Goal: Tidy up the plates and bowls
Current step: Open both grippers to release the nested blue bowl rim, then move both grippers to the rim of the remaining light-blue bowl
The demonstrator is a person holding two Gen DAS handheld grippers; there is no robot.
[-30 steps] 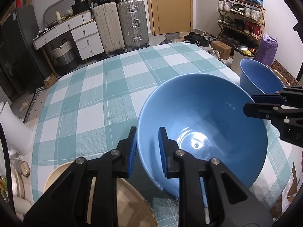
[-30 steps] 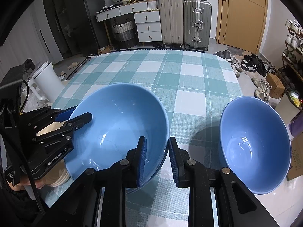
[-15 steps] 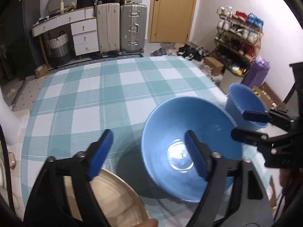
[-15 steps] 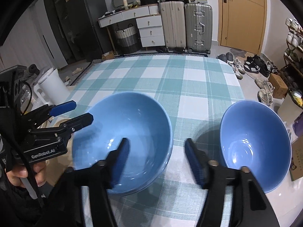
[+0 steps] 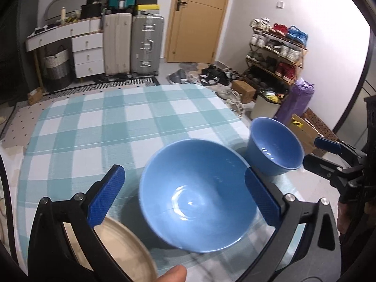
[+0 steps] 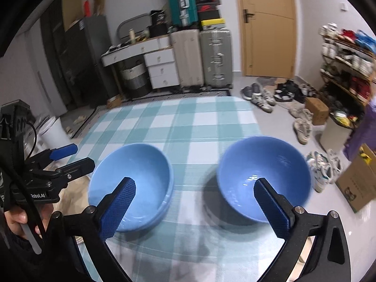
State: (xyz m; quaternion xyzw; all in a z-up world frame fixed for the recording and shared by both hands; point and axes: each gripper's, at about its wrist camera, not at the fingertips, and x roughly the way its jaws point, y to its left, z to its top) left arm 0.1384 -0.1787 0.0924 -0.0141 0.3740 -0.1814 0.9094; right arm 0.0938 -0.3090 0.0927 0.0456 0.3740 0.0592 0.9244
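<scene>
Two blue bowls stand upright on the teal-and-white checked tablecloth (image 5: 112, 127). The larger-looking near bowl (image 5: 199, 206) lies between the fingers of my left gripper (image 5: 182, 174), whose jaws are opening; the pads stand clear of its rim. The second blue bowl (image 5: 275, 148) sits to its right by the table edge. In the right wrist view my right gripper (image 6: 194, 182) hovers above the gap between the left bowl (image 6: 134, 183) and the right bowl (image 6: 263, 171); its jaws are opening with nothing held. A beige plate (image 5: 122, 249) lies at the near left.
The other gripper shows in each view: the right one (image 5: 312, 151) past the second bowl, the left one (image 6: 81, 156) beside the left bowl, held by a hand (image 6: 16, 218). A thumb (image 5: 174, 275) is at the bottom edge. A cardboard box (image 6: 357, 183) stands on the floor right of the table.
Both grippers were shut on the rim of the near bowl; both have let go, spread wide and lifted. The right gripper has shifted right, between the two bowls.
</scene>
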